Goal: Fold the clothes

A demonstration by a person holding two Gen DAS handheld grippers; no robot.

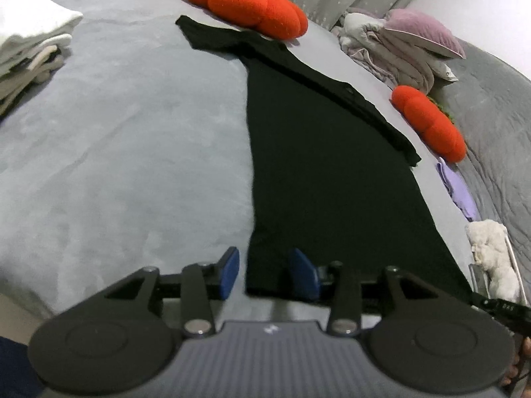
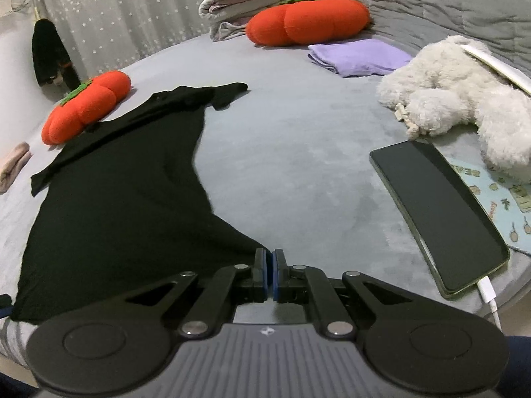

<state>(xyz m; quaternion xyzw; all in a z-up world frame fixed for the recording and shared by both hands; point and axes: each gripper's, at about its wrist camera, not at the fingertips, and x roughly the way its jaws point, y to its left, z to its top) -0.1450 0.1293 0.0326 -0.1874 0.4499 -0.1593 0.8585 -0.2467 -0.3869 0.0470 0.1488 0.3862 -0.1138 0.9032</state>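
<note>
Left tongs [image 1: 264,273] stand apart at the near hem of the black shirt [image 1: 325,172], one blue pad off the cloth on the bed [image 1: 132,152], the other over it, so the hem's left corner lies between them unpinched. Right tongs [image 2: 269,273] are pressed together at the hem's right corner; whether cloth is caught between the pads cannot be told.

The shirt lies flat, its long axis running away from both tongs toward the sleeves and collar by the big orange cushion [image 1: 245,3]. Each hand sits at its own near corner, so neither is closer overall.

Left of the shirt the bed is bare up to a stack of folded clothes [image 1: 30,49]. On the right a strip of bed is open, then a phone [image 2: 438,215] and a white plush toy [image 2: 464,99] near the edge. A fold along the long axis looks to have room.
</note>
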